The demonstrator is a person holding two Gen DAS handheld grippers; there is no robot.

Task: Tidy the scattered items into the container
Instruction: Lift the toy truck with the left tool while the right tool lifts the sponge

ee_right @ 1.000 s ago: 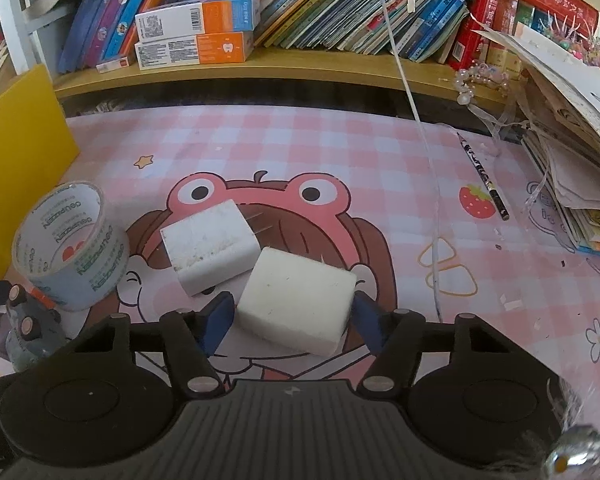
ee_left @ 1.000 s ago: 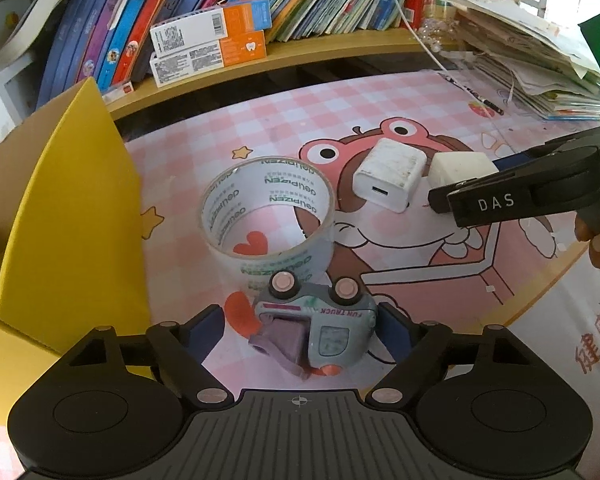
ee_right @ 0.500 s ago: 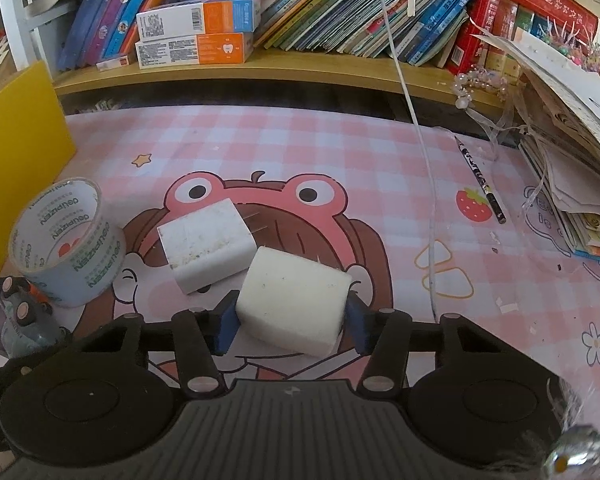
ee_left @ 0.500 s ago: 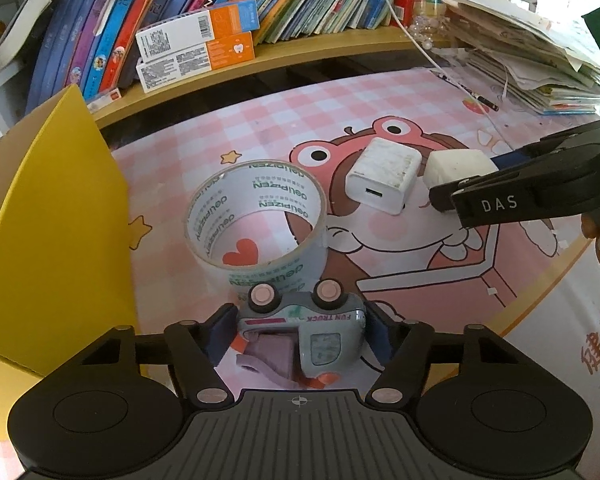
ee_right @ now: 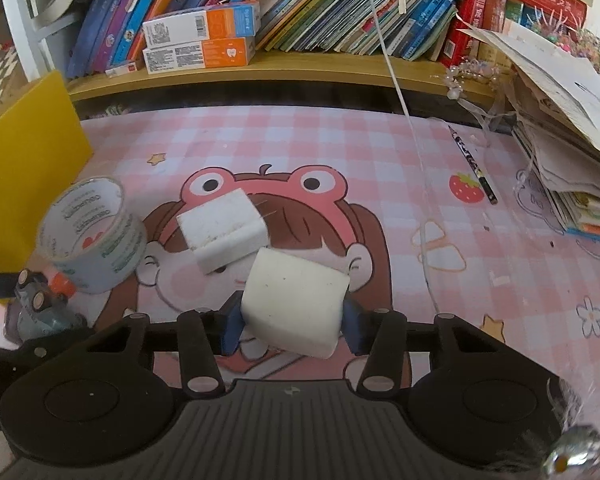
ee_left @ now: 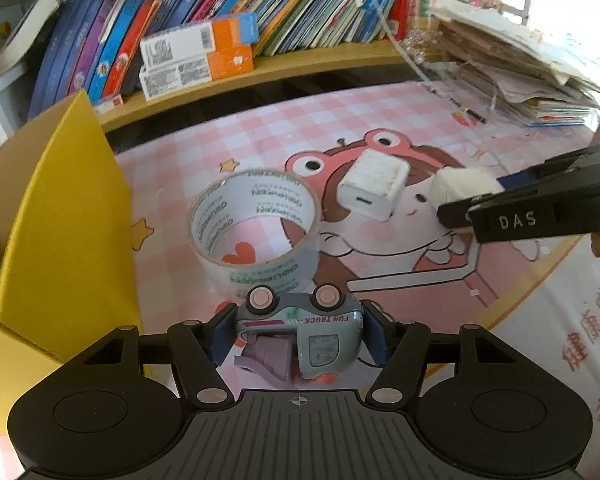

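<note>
A grey toy truck [ee_left: 324, 340] lies on its side with its wheels up, and my left gripper [ee_left: 299, 322] is shut on it, both blue pads against its ends. My right gripper [ee_right: 292, 320] has its jaws closing on a white foam block [ee_right: 296, 300], and the pads touch both of its sides. A clear tape roll [ee_left: 256, 228] stands just beyond the truck. A white charger cube [ee_right: 220, 236] rests on the pink mat beside the block. The yellow box [ee_left: 60, 220] stands open at the left, close to the tape.
A wooden shelf of books runs along the back, with two orange-and-white cartons [ee_left: 198, 54] on it. A heap of papers [ee_right: 560, 160] fills the right side. A pencil [ee_right: 474, 164] and a white cable [ee_right: 400, 92] lie on the mat.
The left jaws have closed onto the toy truck. The right jaws have narrowed until the pads meet the foam block. Both hands have stayed about where they were.
</note>
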